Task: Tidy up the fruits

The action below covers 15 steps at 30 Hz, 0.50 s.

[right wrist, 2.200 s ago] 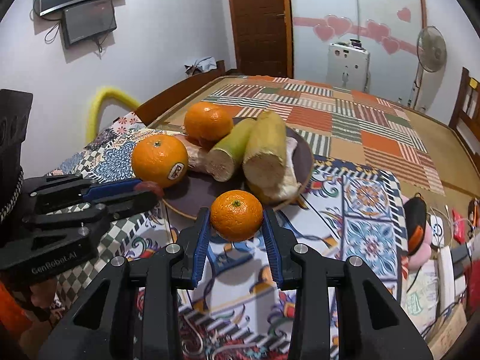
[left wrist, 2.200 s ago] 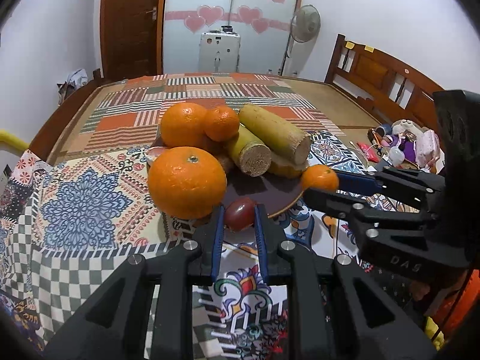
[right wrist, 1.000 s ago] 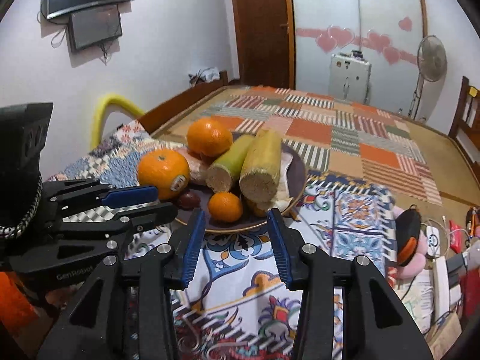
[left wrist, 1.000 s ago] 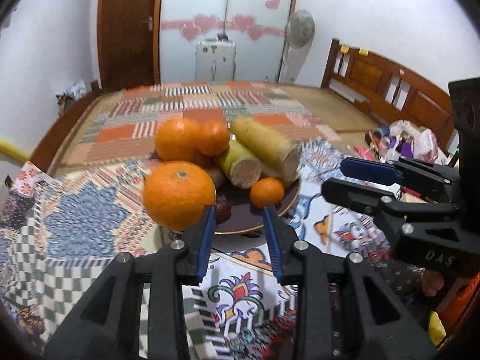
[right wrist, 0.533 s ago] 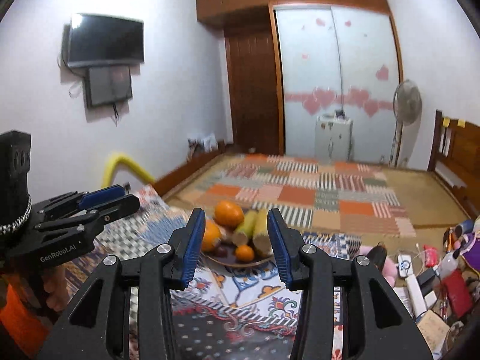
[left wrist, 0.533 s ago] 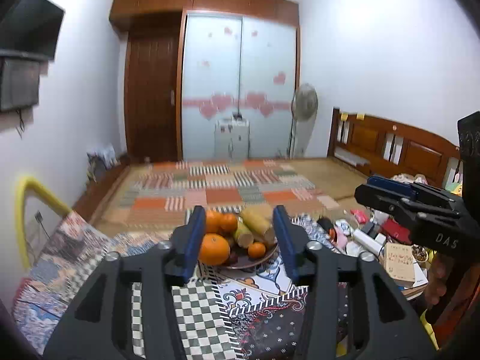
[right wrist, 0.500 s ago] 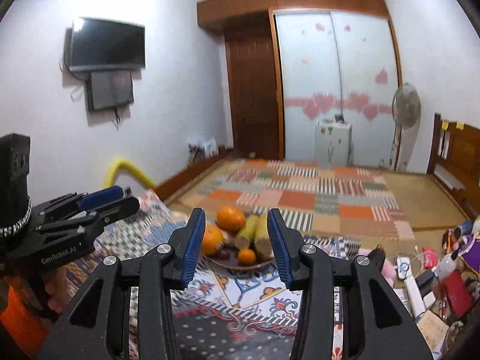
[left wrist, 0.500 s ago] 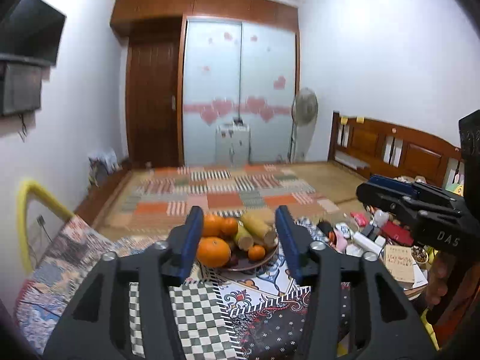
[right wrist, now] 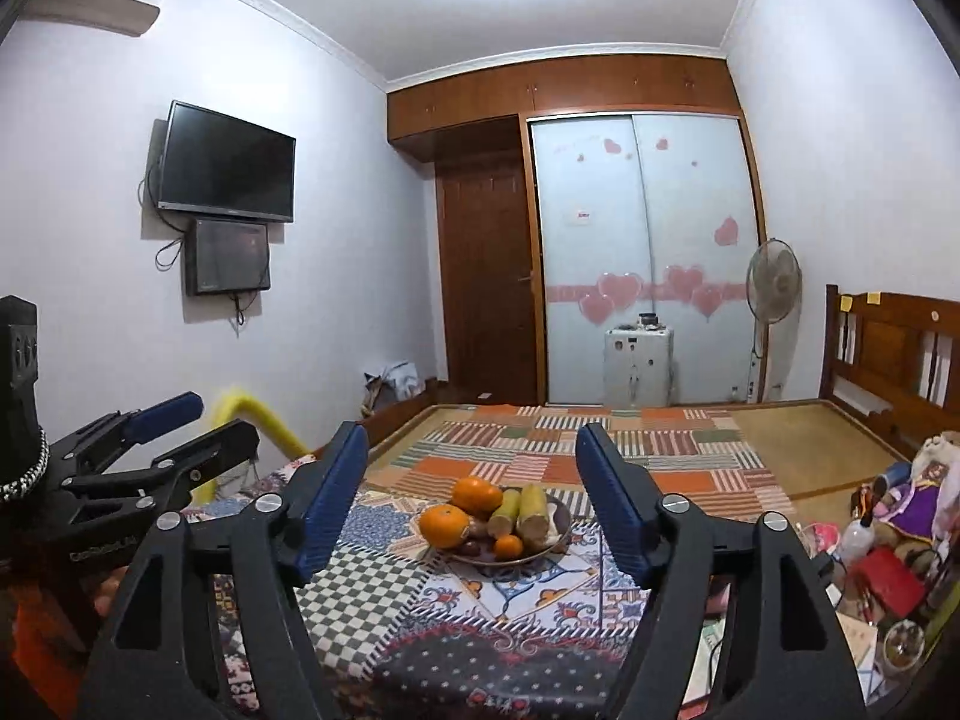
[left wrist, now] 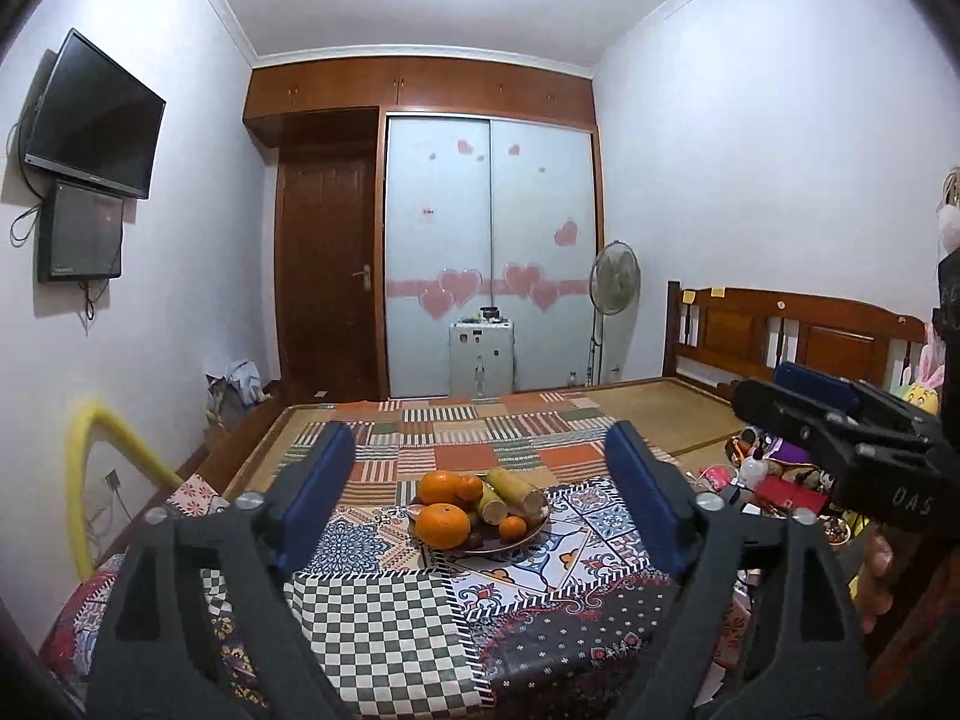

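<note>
Left gripper point(left wrist: 474, 495) and right gripper point(right wrist: 471, 495), both held well back from the fruit, jaws opening with nothing between them; neither grasps anything. A plate point(left wrist: 528, 537) near the middle of the patterned table point(left wrist: 384, 624) carries oranges point(left wrist: 443, 525), a small orange point(left wrist: 512, 528) at its near rim, and cane pieces point(left wrist: 516, 492).

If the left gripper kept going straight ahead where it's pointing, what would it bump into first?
Probably the plate of fruit, starting with the big front orange. The left gripper is empty, its jaws opening, with only patterned cloth beneath the way. Depth is hard to judge.
</note>
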Tool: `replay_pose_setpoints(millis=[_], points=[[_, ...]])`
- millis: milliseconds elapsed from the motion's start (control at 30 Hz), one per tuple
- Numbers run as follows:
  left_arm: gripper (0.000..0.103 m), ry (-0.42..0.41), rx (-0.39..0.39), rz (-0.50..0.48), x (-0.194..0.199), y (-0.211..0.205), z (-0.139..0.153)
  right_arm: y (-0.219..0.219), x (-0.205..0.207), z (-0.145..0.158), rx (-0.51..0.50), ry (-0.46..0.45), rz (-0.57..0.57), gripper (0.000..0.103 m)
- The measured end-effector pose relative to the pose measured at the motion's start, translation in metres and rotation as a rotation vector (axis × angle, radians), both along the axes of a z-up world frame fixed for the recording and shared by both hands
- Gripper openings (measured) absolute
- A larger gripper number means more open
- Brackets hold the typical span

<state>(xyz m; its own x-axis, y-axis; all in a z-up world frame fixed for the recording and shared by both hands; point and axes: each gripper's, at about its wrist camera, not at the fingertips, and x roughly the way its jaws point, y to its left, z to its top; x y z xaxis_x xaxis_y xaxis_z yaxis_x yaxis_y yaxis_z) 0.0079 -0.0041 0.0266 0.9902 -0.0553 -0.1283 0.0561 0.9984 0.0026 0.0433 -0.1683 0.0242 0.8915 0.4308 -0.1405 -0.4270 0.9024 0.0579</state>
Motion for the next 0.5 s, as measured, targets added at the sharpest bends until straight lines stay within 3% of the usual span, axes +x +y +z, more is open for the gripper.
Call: replay_pose_setpoints(millis=[67,233,300,500], points=[[0.095,-0.008,-0.005,0.001,-0.004,0.0,-0.001,-0.002,-0.005,-0.001,0.0,-0.011,-0.017,0.085],[0.1,-0.002,-0.011,0.004,-0.008,0.0,-0.006,-0.005,-0.006,-0.004,0.0,-0.015,-0.033,0.091],[0.1,0.002,-0.021,0.002,-0.008,0.0,-0.007,-0.006,-0.009,-0.005,0.005,-0.024,-0.046,0.1],[0.101,0.003,-0.021,0.013,-0.006,0.001,-0.012,-0.007,-0.015,-0.012,0.002,-0.029,-0.055,0.102]])
